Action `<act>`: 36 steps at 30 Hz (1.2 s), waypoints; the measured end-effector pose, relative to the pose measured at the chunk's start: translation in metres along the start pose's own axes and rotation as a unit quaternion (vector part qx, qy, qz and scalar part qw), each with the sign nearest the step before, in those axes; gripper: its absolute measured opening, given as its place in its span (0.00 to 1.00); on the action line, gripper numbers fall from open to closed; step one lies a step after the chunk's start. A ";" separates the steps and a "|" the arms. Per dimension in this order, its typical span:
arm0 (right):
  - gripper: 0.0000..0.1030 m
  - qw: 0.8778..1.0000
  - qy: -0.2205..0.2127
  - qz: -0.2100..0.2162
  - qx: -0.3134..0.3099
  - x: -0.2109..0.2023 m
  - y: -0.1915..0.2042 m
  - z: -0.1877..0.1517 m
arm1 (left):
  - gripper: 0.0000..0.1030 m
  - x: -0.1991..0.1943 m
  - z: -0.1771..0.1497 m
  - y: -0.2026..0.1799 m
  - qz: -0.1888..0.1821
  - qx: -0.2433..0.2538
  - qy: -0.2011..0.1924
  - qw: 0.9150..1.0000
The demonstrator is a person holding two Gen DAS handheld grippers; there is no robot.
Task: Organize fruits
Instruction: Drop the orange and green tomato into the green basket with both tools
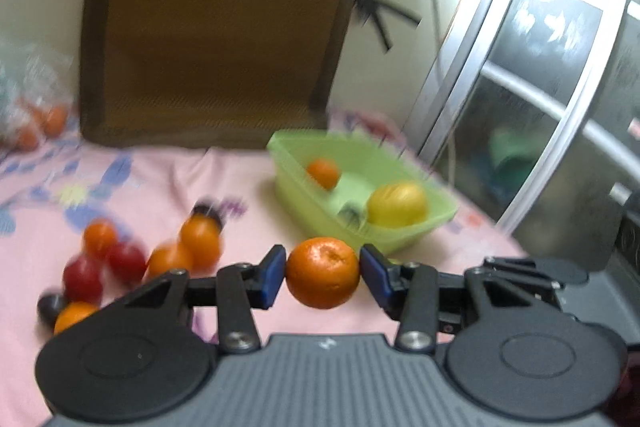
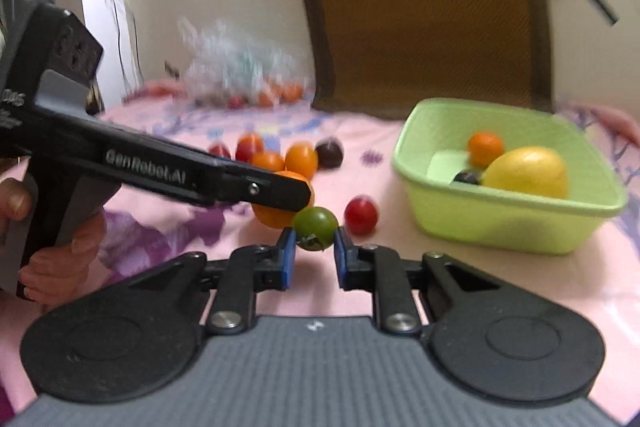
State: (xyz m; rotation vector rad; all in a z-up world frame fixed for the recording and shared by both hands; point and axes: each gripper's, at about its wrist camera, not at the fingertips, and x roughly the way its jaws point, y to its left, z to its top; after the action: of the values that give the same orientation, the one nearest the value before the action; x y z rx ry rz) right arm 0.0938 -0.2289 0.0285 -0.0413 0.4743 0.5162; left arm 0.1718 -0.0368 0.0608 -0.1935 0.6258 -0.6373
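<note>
Over the pink sheet [image 1: 168, 171], we carry fruit toward the green tub [image 2: 508, 223]. Our left gripper [image 1: 322, 277] clamps an orange [image 1: 322, 273], our right gripper [image 2: 314, 251] pinches a green tomato [image 2: 315, 227]; best released low inside the tub, one at a time.

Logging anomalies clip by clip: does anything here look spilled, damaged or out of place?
Nothing looks damaged. Loose fruit lies scattered on the pink cloth outside the green basket, which fits a sort still under way. The left gripper holds an orange and the right gripper a small green fruit.
</note>
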 end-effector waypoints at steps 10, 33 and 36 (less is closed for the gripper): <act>0.23 0.992 -0.066 -0.106 0.012 0.002 -0.046 0.022 | 0.40 0.084 0.062 -0.009 0.008 -0.022 0.016 1.000; 0.27 0.982 -0.138 -0.098 0.079 -0.019 -0.070 0.015 | 0.46 -0.093 0.047 0.032 0.102 -0.042 -0.121 0.986; 0.27 0.986 -0.124 -0.062 0.098 -0.021 -0.061 0.019 | 0.47 -0.121 0.012 0.053 0.182 -0.050 -0.099 0.977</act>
State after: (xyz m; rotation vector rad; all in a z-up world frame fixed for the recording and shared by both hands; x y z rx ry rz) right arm 0.1158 -0.2883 0.0502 0.1790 0.2753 0.3441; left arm 0.1297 0.0787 0.1105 -0.2276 0.4839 -0.2295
